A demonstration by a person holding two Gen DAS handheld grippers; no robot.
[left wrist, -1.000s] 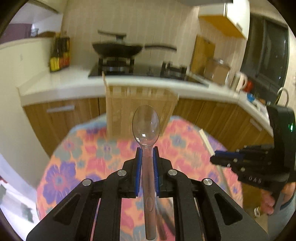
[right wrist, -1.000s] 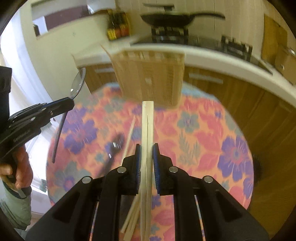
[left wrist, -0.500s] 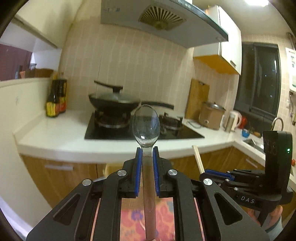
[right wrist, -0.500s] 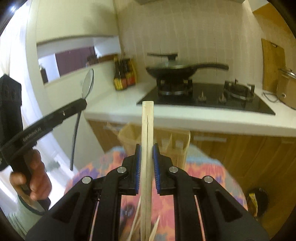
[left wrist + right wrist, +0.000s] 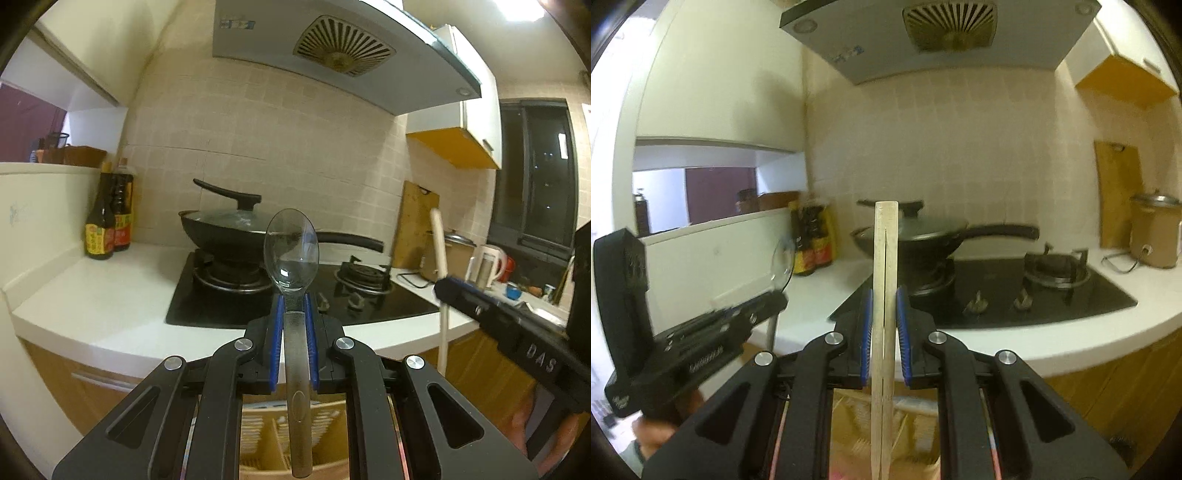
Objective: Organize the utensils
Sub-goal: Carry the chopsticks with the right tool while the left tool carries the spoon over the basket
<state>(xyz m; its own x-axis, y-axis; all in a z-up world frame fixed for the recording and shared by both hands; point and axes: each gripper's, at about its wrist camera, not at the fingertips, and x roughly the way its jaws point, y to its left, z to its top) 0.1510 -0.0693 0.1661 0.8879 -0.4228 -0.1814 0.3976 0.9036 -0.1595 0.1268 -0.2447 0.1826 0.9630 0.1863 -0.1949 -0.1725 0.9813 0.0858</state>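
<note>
In the left wrist view, the left gripper (image 5: pixel 294 314) is pointing almost level toward the far kitchen counter (image 5: pixel 110 295), its blue pads closing on the handle of a clear spoon (image 5: pixel 291 254). The spoon is standing upright between them, bowl up in front of the wok (image 5: pixel 225 232) on the hob (image 5: pixel 303 295), and its handle end is hanging down near the bottom edge. Below the jaws, a wooden utensil holder (image 5: pixel 325 435) is showing only in slivers between the gripper's black links. At the right, the right gripper (image 5: pixel 443 286) is reaching in sideways, carrying pale chopsticks (image 5: pixel 439 240) upright; its body is running off the frame edge, and a blurred bit of hand (image 5: pixel 532 439) is showing beneath it.

In the right wrist view, the right gripper (image 5: pixel 884 314) is likewise pointing nearly level at the counter (image 5: pixel 1052 343), clamping the pair of chopsticks (image 5: pixel 885 258) upright between its pads; their lower ends are running out of the bottom of the frame. The utensil holder (image 5: pixel 916 424) is lying below and behind the jaws, mostly hidden and blurred. At the left, the left gripper (image 5: pixel 779 301) is coming in from the side with the spoon (image 5: pixel 783 264), whose bowl is smeared and hard to make out; its handle seems to be hanging below the jaws. The hand (image 5: pixel 661 435) holding it is cut off at the lower left edge.
</note>
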